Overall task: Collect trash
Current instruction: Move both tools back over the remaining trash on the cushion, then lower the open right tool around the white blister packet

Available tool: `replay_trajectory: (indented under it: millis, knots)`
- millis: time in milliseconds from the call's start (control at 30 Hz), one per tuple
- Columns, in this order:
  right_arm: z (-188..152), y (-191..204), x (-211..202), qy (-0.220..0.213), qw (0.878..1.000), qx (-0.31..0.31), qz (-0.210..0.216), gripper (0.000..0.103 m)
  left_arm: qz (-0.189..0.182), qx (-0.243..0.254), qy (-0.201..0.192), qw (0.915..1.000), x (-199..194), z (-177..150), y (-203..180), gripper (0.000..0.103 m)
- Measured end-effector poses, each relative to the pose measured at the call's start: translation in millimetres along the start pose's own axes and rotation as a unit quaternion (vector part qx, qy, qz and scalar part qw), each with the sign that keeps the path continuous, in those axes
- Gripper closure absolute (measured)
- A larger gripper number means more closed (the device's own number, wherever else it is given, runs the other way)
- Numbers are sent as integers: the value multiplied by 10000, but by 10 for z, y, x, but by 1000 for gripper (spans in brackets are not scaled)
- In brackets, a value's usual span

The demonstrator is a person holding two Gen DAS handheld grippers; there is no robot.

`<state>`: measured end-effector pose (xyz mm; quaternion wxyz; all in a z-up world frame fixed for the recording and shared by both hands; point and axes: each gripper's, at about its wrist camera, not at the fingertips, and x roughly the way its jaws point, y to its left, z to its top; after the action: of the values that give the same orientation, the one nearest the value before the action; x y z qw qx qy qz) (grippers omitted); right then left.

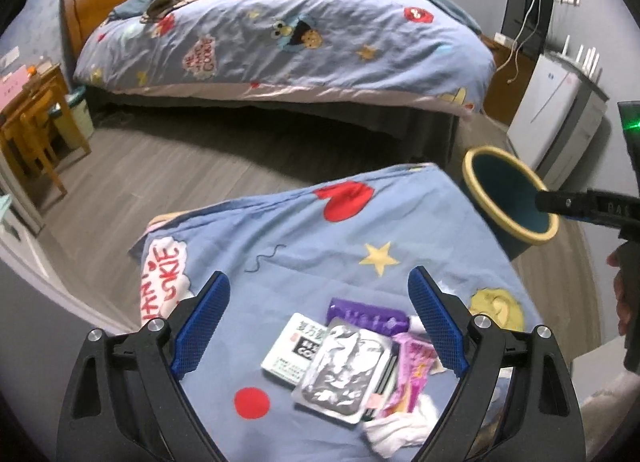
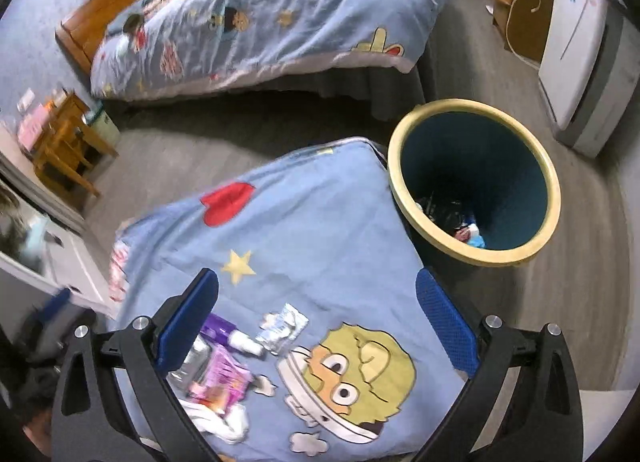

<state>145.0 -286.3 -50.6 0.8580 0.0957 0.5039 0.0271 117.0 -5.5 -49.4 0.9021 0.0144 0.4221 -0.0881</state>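
Note:
A pile of trash lies on a blue cartoon-print cover [image 1: 320, 238]: a silver foil pack [image 1: 346, 370], a white box [image 1: 294, 348], a purple wrapper [image 1: 366, 316], a pink wrapper [image 1: 412, 376] and crumpled white tissue [image 1: 400, 428]. My left gripper [image 1: 320, 326] is open and empty, its blue pads either side of the pile, just above it. My right gripper [image 2: 318, 326] is open and empty above the cover; the pink wrapper [image 2: 224, 376], tissue [image 2: 228, 422] and a small foil scrap [image 2: 282, 326] lie near its left finger. The dark bin with a yellow rim [image 2: 474, 182] stands to the right.
The bin also shows in the left wrist view [image 1: 508, 194], holding some trash in the right wrist view. A bed [image 1: 280, 34] stands across the grey wood floor [image 1: 160, 166]. A wooden chair [image 1: 32, 130] is at the left, a white appliance [image 1: 556, 114] at the right.

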Motion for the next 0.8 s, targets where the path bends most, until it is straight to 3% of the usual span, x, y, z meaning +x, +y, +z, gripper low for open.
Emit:
replay_trajectory:
  millis: [233, 400, 500, 633, 800]
  knots:
    - [-253, 261, 237, 89, 9980, -607, 157, 6, 82, -118, 224, 9996, 122, -21, 140, 13]
    - [-387, 323, 523, 500, 9954, -816, 75, 6, 229, 118, 275, 9993, 169, -32, 178, 13]
    - [-411, 256, 696, 738, 9954, -601, 110, 8, 244, 136, 433, 9987, 234, -58, 211, 13]
    - [-430, 199, 837, 891, 9953, -363, 126, 18, 117, 105, 719, 9973, 373, -143, 172, 13]
    - [-484, 153, 1034, 1232, 9920, -52, 267, 33, 264, 378, 1128, 9926, 588, -293, 54, 13]
